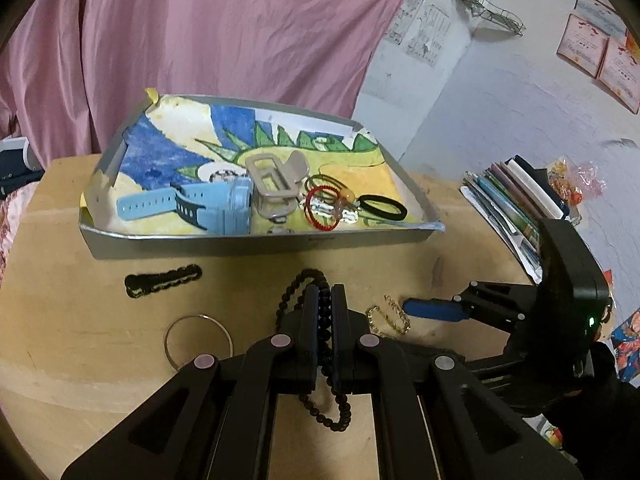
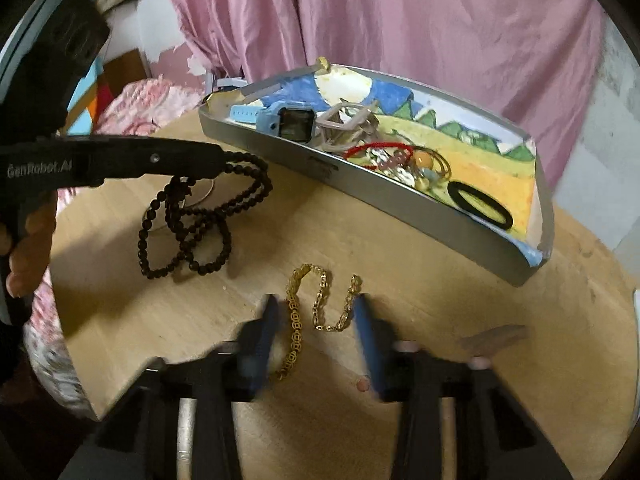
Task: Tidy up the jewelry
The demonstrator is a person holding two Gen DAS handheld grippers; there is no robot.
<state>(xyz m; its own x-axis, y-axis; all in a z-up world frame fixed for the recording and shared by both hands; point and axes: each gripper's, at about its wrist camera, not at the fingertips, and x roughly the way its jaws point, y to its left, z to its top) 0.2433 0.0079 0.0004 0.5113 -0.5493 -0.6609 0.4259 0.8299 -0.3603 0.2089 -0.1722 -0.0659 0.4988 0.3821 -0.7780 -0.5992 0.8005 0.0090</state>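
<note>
The shallow grey tray (image 1: 256, 246), lined with a crayon drawing in blue, green and yellow, served as the landmark on the round, pale wooden table (image 1: 80, 248). In front of its left corner lay a short black beaded strip (image 1: 162, 280); nearer than that, a thin clear ring (image 1: 199, 341), which the right wrist view largely hid; the left gripper (image 1: 325, 300), fingers pressed narrow, pinched a long string of round, matte black beads (image 2: 192, 216), whose loops hung down in the right wrist view; in front of the tray's right half a flat-linked gold chain (image 2: 312, 312) lay in a loose curve on the wood, between the blue-padded fingers of the right gripper (image 2: 316, 332), spread wide and blurred. Inside the tray, left to right: a pale blue rubbery watch (image 1: 216, 208), a beige plastic claw clip (image 1: 274, 184), a ridged red ring (image 1: 322, 210), a black hair band (image 1: 382, 208).
</note>
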